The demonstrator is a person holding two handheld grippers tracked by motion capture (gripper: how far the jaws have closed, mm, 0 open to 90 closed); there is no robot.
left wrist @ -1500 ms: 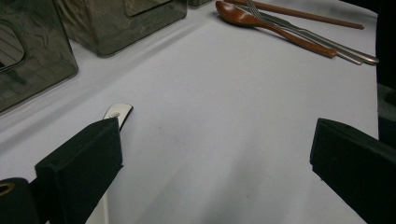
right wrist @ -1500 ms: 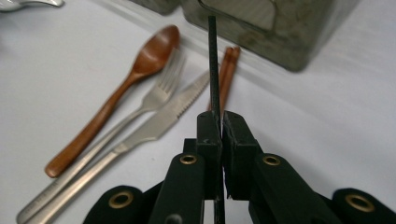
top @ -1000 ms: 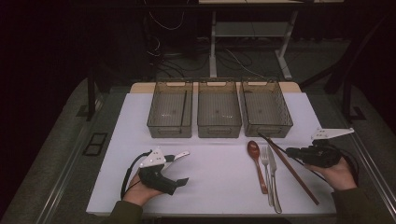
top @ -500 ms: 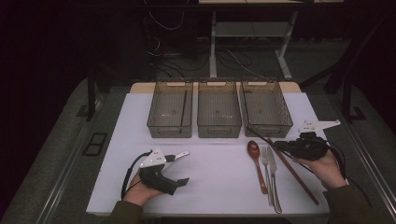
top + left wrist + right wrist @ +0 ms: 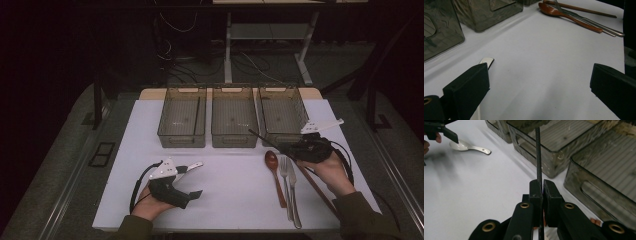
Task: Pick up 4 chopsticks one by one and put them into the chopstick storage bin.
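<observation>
Seen from the high view, a white table w/ three clear smoky bins in a row at its far side: left bin, middle bin, right bin. The person's right hand holds the right gripper just in front of the right bin; its jaws are pressed together, pinching a thin dark chopstick that sticks out toward the gap between middle & right bins, tip raised off the table. Near that hand on the table lie a brown wooden spoon, a metal fork & another metal utensil beside it, too small to tell which, plus a second chopstick, partly under the hand. The right gripper view gives the close look: the two black jaws meet around the chopstick, which runs straight up from between them, across the front corner of a bin; it also shows, far off at top left, a white ceramic spoon lying on the table next to the other gripper. The left gripper rests low on the near-left of the table, jaws spread wide w/ nothing between them. The left gripper view confirms that: bare white table between the black jaws, the white spoon's handle end peeking just behind one jaw, the wooden spoon & fork further off.
</observation>
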